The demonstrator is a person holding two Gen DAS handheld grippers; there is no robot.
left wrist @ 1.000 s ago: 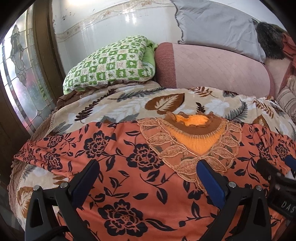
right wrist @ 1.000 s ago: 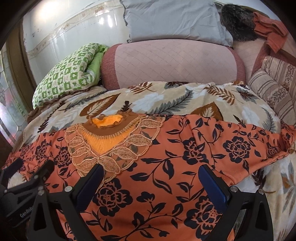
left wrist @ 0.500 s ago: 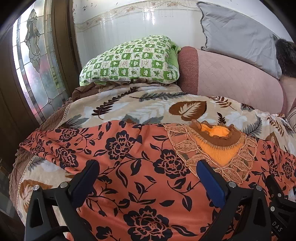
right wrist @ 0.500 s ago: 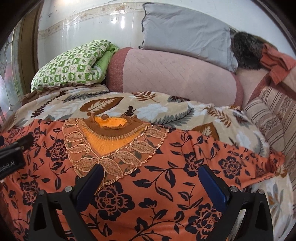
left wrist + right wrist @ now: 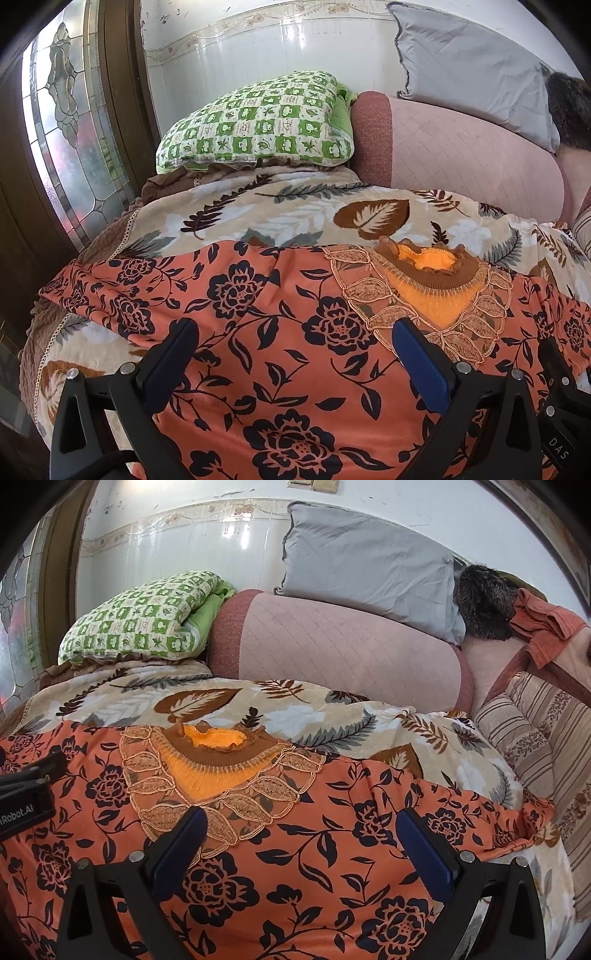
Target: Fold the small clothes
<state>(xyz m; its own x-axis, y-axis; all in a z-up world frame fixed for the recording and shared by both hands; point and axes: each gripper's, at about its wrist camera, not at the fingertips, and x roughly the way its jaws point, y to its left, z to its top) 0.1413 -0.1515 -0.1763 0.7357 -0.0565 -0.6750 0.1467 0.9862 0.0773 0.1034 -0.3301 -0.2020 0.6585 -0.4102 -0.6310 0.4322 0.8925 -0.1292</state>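
Observation:
An orange top with black flowers [image 5: 280,332] lies spread flat, front up, on a leaf-patterned blanket [image 5: 295,218]. Its lace collar with an orange and brown neckline [image 5: 428,280] points to the far side. It also shows in the right wrist view [image 5: 332,830], collar [image 5: 218,768] at left. My left gripper [image 5: 295,343] is open and empty, above the top's left half. My right gripper [image 5: 301,830] is open and empty, above the right half. The left sleeve [image 5: 92,291] and the right sleeve [image 5: 509,823] lie stretched out sideways.
A green checked pillow [image 5: 258,125], a pink bolster [image 5: 343,653] and a grey pillow [image 5: 369,565] lie at the back against a white wall. Striped cushions [image 5: 546,746] stand at the right. A stained-glass door [image 5: 70,136] is at the left, beside the bed edge.
Both grippers have drawn back and tilted up: more of the wall and pillows shows. The left view has swung left toward the sleeve. The top has not moved.

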